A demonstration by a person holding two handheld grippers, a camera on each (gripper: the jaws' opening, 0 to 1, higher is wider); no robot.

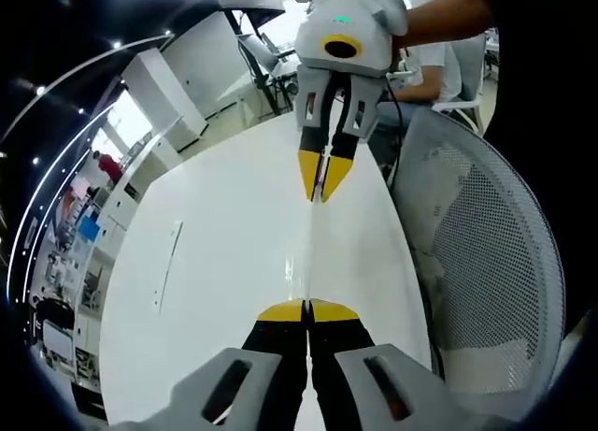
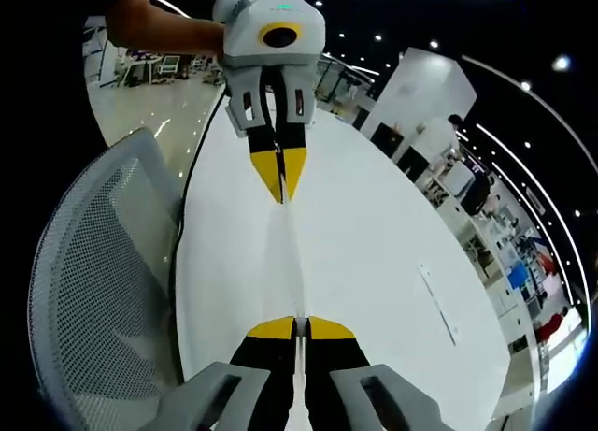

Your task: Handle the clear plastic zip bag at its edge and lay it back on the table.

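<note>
Clear plastic zip bag stretched edge-on between the two grippers, above the white table, seen as a thin pale streak running from one pair of yellow tips to the other (hard to make out, being transparent and turned edgewise). In the left gripper view, left gripper at the bottom with its yellow-tipped fingers pressed together on the near end of the bag; straight ahead of those fingers, right gripper pointing back, its tips closed to a point on the far end. In the right gripper view, same arrangement mirrored: right gripper low in the view, fingers pinched on the bag's edge, left gripper opposite and ahead, tips together on the other end, a bare forearm behind it. Bag taut and lifted, whether clear of the table along its whole length cannot be told. Beyond the bag line, to one side of the fingers, a grey mesh office chair drawn up at the table's rim; same chair alongside the fingers in the right gripper view. On the tabletop, off to the other side of the fingers, a thin pale strip lying flat, well apart from the bag. Past the far gripper, a seated person in a white shirt.
</note>
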